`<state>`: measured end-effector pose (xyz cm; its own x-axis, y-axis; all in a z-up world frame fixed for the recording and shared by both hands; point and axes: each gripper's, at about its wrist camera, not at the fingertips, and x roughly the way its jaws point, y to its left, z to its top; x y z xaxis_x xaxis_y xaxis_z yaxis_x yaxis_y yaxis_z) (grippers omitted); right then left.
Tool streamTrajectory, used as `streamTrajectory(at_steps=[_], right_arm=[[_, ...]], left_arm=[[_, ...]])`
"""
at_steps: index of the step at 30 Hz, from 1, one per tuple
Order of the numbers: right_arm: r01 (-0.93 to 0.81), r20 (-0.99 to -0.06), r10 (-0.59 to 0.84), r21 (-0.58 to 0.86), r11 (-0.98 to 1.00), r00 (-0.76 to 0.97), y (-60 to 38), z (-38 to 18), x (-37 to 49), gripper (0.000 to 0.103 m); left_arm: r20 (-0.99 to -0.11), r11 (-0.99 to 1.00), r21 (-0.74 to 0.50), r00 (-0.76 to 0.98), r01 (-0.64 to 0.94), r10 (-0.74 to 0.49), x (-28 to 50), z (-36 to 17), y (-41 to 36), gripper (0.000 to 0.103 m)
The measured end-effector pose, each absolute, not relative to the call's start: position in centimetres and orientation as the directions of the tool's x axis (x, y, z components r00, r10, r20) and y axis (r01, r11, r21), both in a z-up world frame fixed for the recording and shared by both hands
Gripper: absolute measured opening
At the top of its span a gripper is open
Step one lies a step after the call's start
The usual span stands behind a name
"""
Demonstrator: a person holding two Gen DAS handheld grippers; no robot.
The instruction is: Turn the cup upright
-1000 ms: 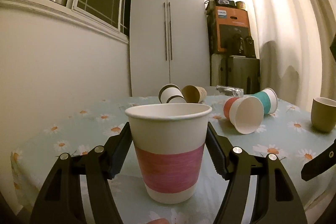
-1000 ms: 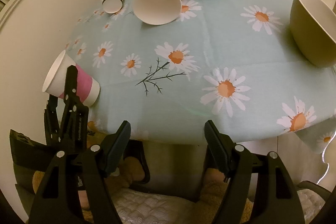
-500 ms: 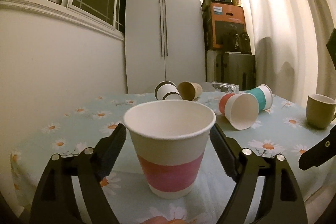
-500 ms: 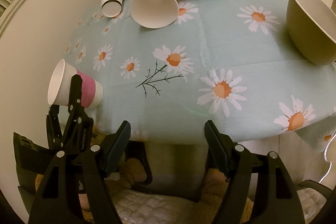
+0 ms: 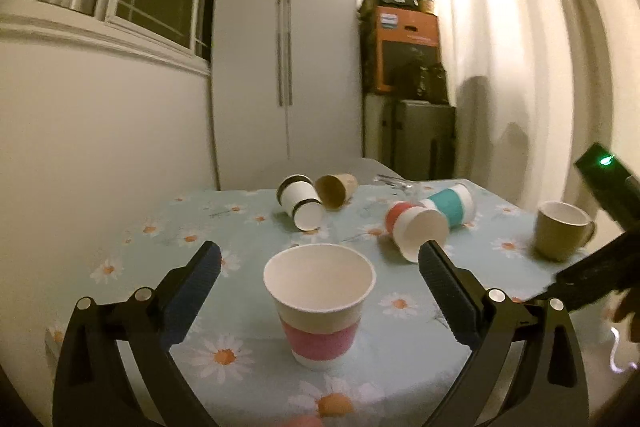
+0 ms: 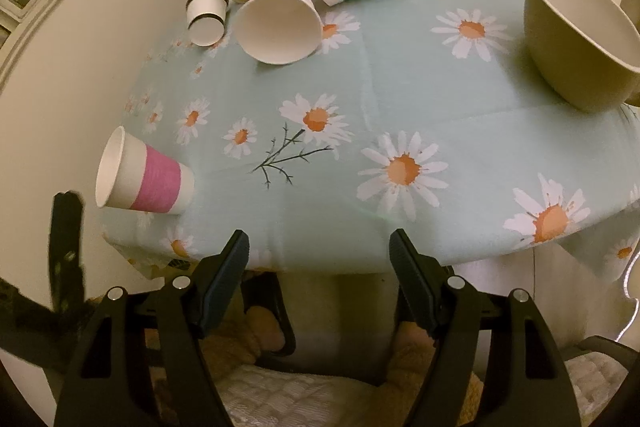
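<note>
left claw (image 5: 319, 269) spread, above upright pink cup (image 5: 319, 311) | right claw (image 6: 319, 255) spread, seemingly off-table

The left wrist camera sits low at the table's near left corner, looking level across the tablecloth (image 5: 248, 227) toward the far cupboard (image 5: 286, 67). The right wrist camera hangs off the near edge, tilted down over the tablecloth (image 6: 400, 99). Both views share the pink-banded cup (image 5: 319, 311) (image 6: 144, 177) and the mug (image 5: 562, 229) (image 6: 580, 39).

pink-banded cup (image 6: 144, 175) upright near tablecloth (image 6: 400, 75) edge; right tool (image 6: 319, 255) spread, empty
</note>
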<state>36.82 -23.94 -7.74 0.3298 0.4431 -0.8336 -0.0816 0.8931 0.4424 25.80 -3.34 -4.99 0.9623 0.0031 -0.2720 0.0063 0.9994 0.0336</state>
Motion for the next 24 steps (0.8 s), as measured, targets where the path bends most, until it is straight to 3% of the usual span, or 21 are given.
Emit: streamTrajectory(at_steps=[4,6,10,16,24], right_arm=[[-0.108,-0.810,0.457,0.451,0.886,0.366,-23.8,-7.0,36.2,0.072],[-0.126,-0.797,0.465,0.454,0.882,0.386,-23.5,-6.5,35.9,0.079],[-0.156,-0.791,0.449,0.425,0.892,0.416,-22.6,-5.8,34.8,0.081],[-0.228,-0.737,0.464,0.406,0.885,0.491,-20.7,-4.1,32.0,0.084],[-0.290,-0.669,0.424,0.309,0.906,0.611,-18.9,-2.1,27.1,0.084]], left_arm=[[-0.355,0.998,0.031,0.934,0.059,-0.045,24.8,-3.6,-2.9,0.097],[-0.380,0.997,0.015,0.922,0.079,-0.067,24.1,-2.9,-2.5,0.097],[-0.478,0.995,-0.025,0.873,0.095,-0.095,22.7,-1.2,-1.1,0.097],[-0.520,0.990,-0.054,0.843,0.131,-0.140,19.8,-0.1,0.5,0.097],[-0.547,0.988,-0.067,0.823,0.142,-0.155,17.0,-2.8,1.7,0.097]])
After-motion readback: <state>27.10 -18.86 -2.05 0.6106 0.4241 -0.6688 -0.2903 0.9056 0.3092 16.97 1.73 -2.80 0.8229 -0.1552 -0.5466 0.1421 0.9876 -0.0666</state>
